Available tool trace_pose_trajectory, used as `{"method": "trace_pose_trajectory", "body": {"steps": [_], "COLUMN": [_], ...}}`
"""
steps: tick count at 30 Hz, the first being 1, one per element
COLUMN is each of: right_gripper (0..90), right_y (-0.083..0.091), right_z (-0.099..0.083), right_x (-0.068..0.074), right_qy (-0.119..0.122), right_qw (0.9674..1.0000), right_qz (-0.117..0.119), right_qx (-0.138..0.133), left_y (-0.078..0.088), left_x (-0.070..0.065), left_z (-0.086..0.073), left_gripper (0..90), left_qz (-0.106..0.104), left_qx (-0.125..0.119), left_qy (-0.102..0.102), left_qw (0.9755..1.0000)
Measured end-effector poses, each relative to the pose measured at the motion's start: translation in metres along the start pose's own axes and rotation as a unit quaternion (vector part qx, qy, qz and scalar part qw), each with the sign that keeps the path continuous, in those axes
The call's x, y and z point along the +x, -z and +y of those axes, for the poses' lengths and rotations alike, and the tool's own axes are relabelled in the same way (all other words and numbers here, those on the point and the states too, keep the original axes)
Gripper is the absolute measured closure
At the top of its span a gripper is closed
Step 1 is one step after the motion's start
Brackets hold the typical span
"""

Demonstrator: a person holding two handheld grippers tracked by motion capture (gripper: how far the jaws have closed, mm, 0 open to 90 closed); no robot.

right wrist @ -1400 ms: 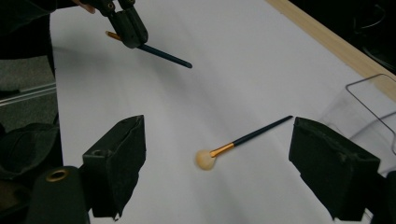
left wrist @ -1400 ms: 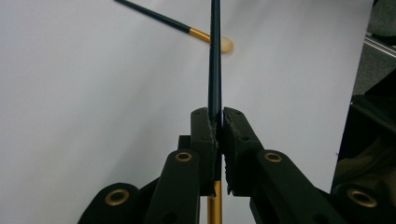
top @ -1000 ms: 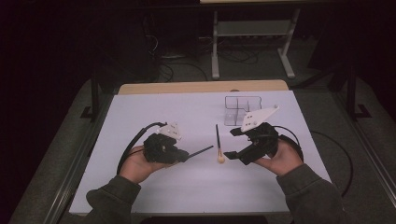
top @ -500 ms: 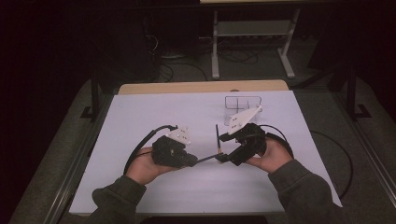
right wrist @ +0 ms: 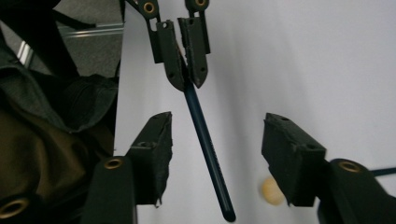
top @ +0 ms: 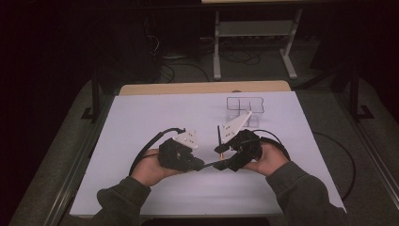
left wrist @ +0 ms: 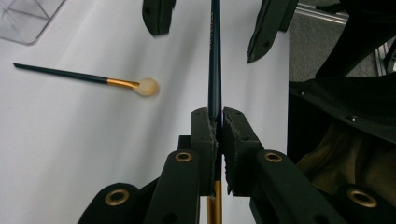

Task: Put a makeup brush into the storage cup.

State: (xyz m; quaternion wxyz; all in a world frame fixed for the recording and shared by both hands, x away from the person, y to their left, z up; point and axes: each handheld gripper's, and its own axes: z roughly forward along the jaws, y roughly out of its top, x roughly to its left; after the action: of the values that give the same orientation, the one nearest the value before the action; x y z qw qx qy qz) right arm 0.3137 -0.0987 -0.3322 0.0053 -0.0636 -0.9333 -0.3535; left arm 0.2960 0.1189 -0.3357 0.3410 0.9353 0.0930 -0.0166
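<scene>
The step in hand looks like a handover of a brush (left wrist: 214,56) from one gripper to the other. The left gripper (left wrist: 218,122) is clamped tight on its dark handle, just ahead of the gold band that shows at 6 o'clock in the left gripper view; the handle runs straight out toward 12 o'clock, into the gap of the right gripper (left wrist: 212,23).

In the right gripper view the right gripper (right wrist: 217,149) has just been closing its jaws, yet they stand apart, with the handle (right wrist: 208,156) slanting between them and touching neither pad; the left gripper (right wrist: 184,56) sits at 12 o'clock there, pinching the far part of the handle; the handle's free tip ends low, near 6 o'clock.

To do this well, the handle should be centred between the right pads before they finish closing, since it lies nearer the pad at 9 o'clock; the right hand might square itself to the handle so both pads meet it flat; the left grip should probably hold until the right one is firm, or the brush may drop.

In the high view the two grippers, left (top: 200,165) and right (top: 225,162), meet nose to nose on the white table (top: 141,117). A second brush (left wrist: 93,79) with a pale round head lies loose on the table at 10 o'clock in the left gripper view, well apart from the held one; a clear tray (top: 244,110) stands at 1 o'clock in the high view.
</scene>
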Motion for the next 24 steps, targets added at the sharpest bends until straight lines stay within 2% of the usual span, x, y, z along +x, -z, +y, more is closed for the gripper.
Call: {"method": "trace_pose_trajectory", "body": {"steps": [10,24], "right_gripper": [58.6,72.9], "right_y": [-0.007,-0.014], "right_z": [-0.003,-0.009], "right_x": [0.002,0.004], "right_qy": [0.017,0.029], "right_qw": [0.9994,0.9977], "right_qz": [0.030,0.059], "right_qx": [0.007,0.012], "left_y": [-0.005,-0.011], "left_x": [-0.003,-0.007], "left_z": [0.004,0.011], "left_gripper": [83.3,83.3], "left_qz": [-0.012,-0.022], "left_qx": [0.005,0.009], "left_qy": [-0.011,-0.027], "left_qw": [0.9999,0.9993]}}
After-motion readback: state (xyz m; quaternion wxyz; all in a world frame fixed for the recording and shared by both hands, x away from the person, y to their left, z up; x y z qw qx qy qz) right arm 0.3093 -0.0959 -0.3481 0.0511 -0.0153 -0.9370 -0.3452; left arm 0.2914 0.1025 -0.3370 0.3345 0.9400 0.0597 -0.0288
